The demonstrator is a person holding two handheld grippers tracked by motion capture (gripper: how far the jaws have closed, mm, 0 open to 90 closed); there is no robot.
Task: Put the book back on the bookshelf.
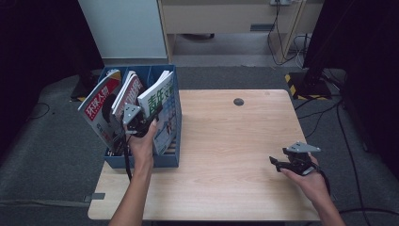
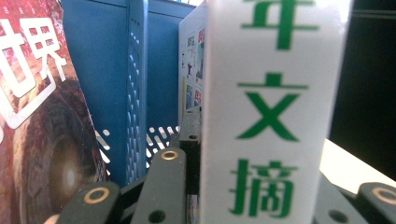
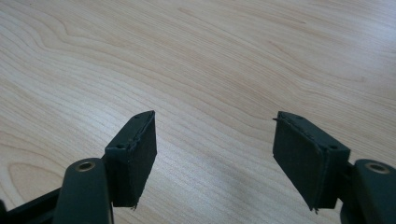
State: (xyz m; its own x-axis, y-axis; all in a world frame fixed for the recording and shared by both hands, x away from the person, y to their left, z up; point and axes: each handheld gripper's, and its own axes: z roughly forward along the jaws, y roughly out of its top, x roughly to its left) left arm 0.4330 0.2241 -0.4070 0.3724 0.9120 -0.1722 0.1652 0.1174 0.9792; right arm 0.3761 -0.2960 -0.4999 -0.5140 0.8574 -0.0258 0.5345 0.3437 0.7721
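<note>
The left gripper point(image 1: 151, 123) clamps the green-lettered magazine point(image 1: 162, 110) in the blue file box point(image 1: 141, 160) at the table's left edge. If pulled crookedly, it may slip or drag neighbouring magazines. The right gripper point(image 1: 277, 163) rests wide open.

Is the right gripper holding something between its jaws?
No, the right gripper has its jaws spread wide apart, with bare wooden table showing between them.

Red-covered magazine point(image 1: 99, 109) leans at the blue rack's left; wooden table point(image 1: 226, 155) bears a dark grommet point(image 1: 238, 101)
</note>
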